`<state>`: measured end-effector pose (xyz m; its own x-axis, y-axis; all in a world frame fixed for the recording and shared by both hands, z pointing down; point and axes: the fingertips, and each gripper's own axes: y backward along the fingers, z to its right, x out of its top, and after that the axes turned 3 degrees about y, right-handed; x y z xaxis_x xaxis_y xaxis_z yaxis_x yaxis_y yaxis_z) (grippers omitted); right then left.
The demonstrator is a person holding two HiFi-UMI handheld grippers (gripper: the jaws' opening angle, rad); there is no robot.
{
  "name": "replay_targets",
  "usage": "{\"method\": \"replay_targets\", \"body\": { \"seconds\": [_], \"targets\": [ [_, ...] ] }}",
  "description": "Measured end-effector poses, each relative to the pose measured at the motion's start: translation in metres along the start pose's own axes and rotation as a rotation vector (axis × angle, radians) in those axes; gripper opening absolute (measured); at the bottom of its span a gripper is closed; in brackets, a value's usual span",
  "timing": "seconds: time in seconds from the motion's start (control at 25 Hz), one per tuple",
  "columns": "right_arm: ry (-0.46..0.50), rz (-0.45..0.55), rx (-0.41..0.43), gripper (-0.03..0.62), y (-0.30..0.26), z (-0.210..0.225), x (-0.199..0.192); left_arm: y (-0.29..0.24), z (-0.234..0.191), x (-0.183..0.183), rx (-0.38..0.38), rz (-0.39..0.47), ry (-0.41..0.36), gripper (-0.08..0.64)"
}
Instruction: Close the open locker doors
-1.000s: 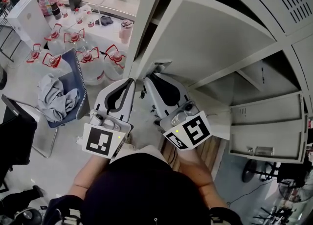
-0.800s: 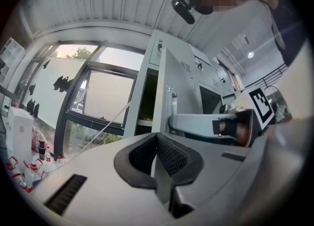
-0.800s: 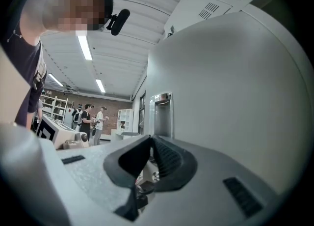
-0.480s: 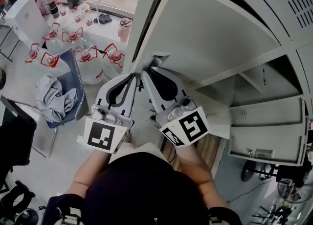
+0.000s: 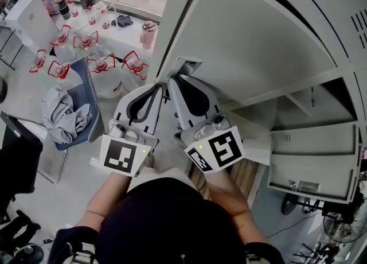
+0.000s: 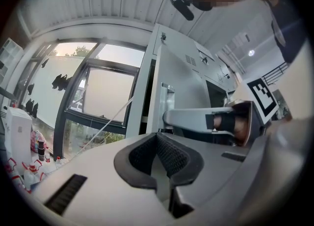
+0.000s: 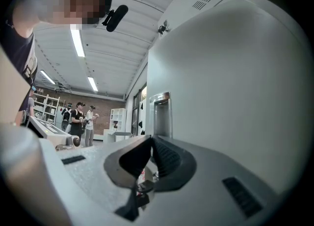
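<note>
Two open locker doors: upper door (image 5: 258, 33), lower door (image 5: 312, 165). Left gripper (image 5: 156, 87) jaws together; right gripper (image 5: 174, 78) jaws just closing, nothing between.

The large open locker door (image 5: 258, 33) blocks everything straight ahead and up to the right. Left of its edge a strip of bare floor (image 5: 74, 171) lies free, hemmed by water jugs (image 5: 103, 68) and a cloth-draped chair (image 5: 90, 93). Lower right, a smaller open door (image 5: 312, 159) juts out, with an open compartment (image 5: 298, 105) gaping between the two doors.
</note>
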<state>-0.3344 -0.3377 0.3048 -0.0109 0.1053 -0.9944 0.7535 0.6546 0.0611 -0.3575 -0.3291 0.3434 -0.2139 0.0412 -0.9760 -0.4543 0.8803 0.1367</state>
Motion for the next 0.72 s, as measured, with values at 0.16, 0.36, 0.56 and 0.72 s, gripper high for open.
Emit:
{"method": "replay_targets", "body": {
  "seconds": [0.16, 0.36, 0.56, 0.72],
  "targets": [
    [-0.004, -0.001, -0.023, 0.015, -0.005, 0.005, -0.001, -0.005, -0.007, -0.005, 0.008, -0.011, -0.001, 0.002],
    [-0.005, -0.002, -0.047, 0.014, -0.01, 0.011, -0.002, -0.012, -0.012, -0.007, 0.008, -0.014, -0.006, 0.002],
    [-0.006, 0.002, -0.073, 0.012, -0.016, 0.017, -0.002, -0.021, -0.015, -0.008, 0.001, -0.018, -0.009, 0.002],
    [-0.008, 0.0, -0.091, 0.011, -0.02, 0.021, -0.003, -0.027, -0.018, -0.008, -0.002, -0.016, -0.008, 0.002]
  ]
}}
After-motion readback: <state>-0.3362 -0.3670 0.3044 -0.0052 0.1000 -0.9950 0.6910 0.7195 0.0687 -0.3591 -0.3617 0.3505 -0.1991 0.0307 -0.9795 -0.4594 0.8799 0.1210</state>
